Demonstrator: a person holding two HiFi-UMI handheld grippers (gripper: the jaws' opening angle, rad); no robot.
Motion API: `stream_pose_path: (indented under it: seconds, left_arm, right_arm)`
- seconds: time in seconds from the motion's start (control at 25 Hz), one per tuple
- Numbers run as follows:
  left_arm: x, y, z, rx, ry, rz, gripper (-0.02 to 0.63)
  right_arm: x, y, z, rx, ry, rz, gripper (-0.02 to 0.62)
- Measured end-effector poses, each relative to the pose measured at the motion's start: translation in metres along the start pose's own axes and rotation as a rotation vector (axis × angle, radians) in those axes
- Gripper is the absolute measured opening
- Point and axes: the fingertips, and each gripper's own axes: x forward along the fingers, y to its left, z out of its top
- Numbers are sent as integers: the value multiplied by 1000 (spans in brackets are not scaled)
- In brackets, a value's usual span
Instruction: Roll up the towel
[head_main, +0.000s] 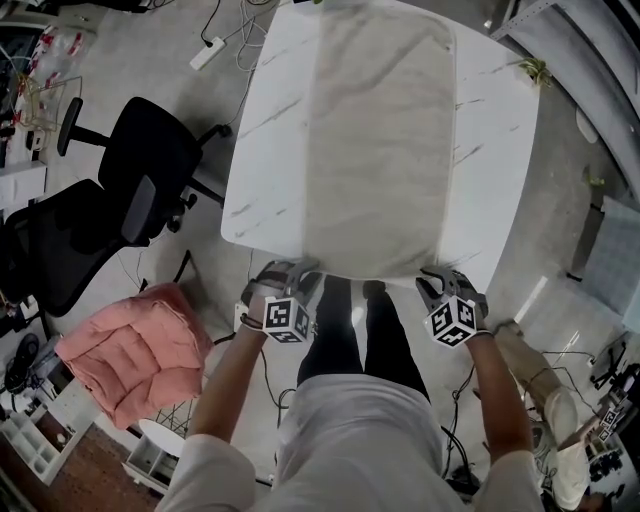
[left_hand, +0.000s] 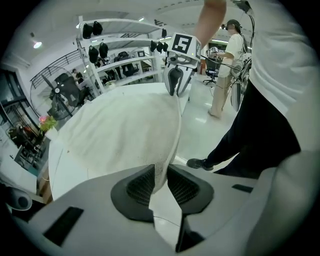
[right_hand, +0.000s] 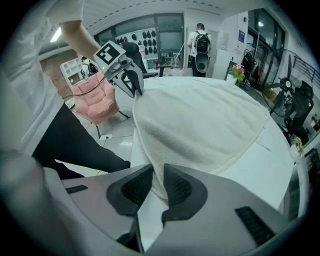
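Towel (head_main: 380, 140) on table (head_main: 500, 130); L claw (head_main: 303, 272), R claw (head_main: 437, 276) at near corners.

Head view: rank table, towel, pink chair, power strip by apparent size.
1. table
2. towel, which covers most of the table
3. pink chair; it stands lower, farther from the camera, so it looks smaller than it is
4. power strip, on the floor

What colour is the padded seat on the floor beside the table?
Pink. The padded seat shows best in the head view.
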Motion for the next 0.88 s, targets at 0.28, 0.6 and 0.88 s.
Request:
stream_pose_path:
  seconds: [0.28,0.6,0.88]
  left_arm:
    - [-6,-4,2,5,-3,-18,35]
    - [-23,-35,4,32,2,-137,34]
    - [-36,-22,11,-86,5,-251,37]
  right_arm:
    - [-3,6,-1,-16,-1,18,29]
    - [-21,35,-5,-10,4,102,29]
    - [-28,21,5,73,-9,129,31]
